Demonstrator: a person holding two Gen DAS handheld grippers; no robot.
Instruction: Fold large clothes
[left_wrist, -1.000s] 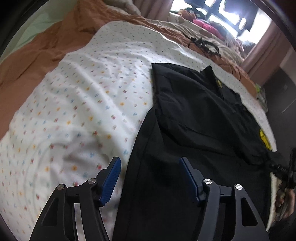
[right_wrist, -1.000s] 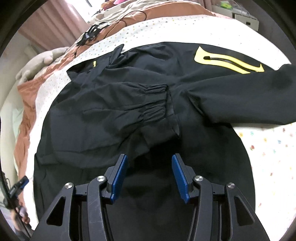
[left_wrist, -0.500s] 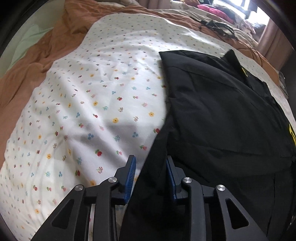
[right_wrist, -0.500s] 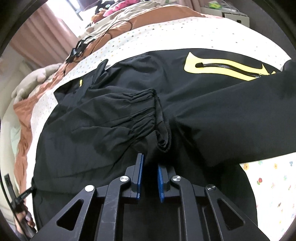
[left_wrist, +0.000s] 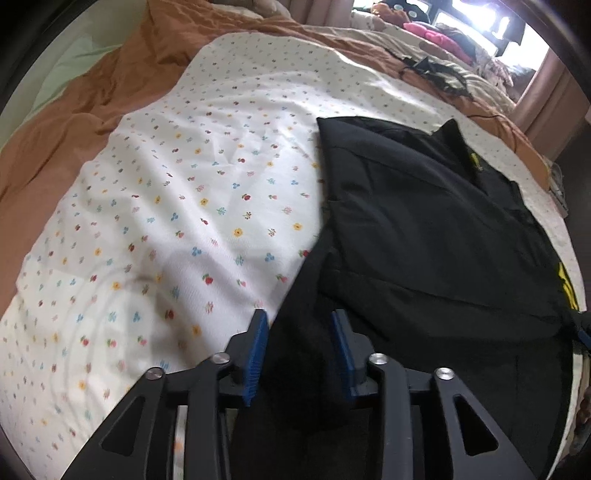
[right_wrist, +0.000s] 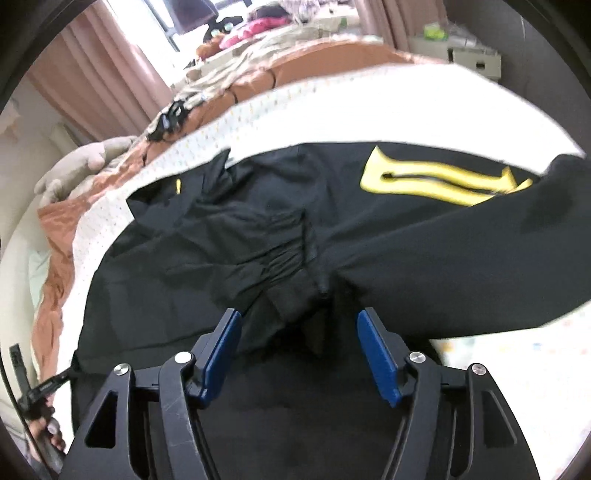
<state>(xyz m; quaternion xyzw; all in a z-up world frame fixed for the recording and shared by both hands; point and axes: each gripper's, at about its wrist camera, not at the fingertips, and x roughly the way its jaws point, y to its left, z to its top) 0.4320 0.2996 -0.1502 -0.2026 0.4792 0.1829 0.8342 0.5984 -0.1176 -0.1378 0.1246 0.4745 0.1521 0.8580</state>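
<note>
A black jacket (left_wrist: 424, 240) with a yellow zip patch (right_wrist: 424, 181) lies spread on the bed. One sleeve is folded across the body, its gathered cuff (right_wrist: 284, 258) just ahead of my right gripper (right_wrist: 299, 314). The other sleeve (right_wrist: 461, 266) stretches out to the right. The right jaws are opening wide above the dark fabric and grip nothing. My left gripper (left_wrist: 298, 314) straddles the jacket's left hem edge. Its jaws are opening, with black cloth lying loose between the blue pads (left_wrist: 258, 347). In the right wrist view the left gripper (right_wrist: 40, 391) shows at the lower left, in a hand.
A white floral sheet (left_wrist: 184, 221) covers the bed, over an orange-brown blanket (left_wrist: 92, 122). Black cables (left_wrist: 432, 70) lie at the far end. A grey plush toy (right_wrist: 81, 162) sits at the left, pink curtains (right_wrist: 92, 74) behind it, and a white cabinet (right_wrist: 469, 55) beyond the bed.
Both grippers narrowed over the jacket half a second ago and have spread again. The left one has shifted onto the hem edge. The right one has lifted a little and the view has pulled back.
</note>
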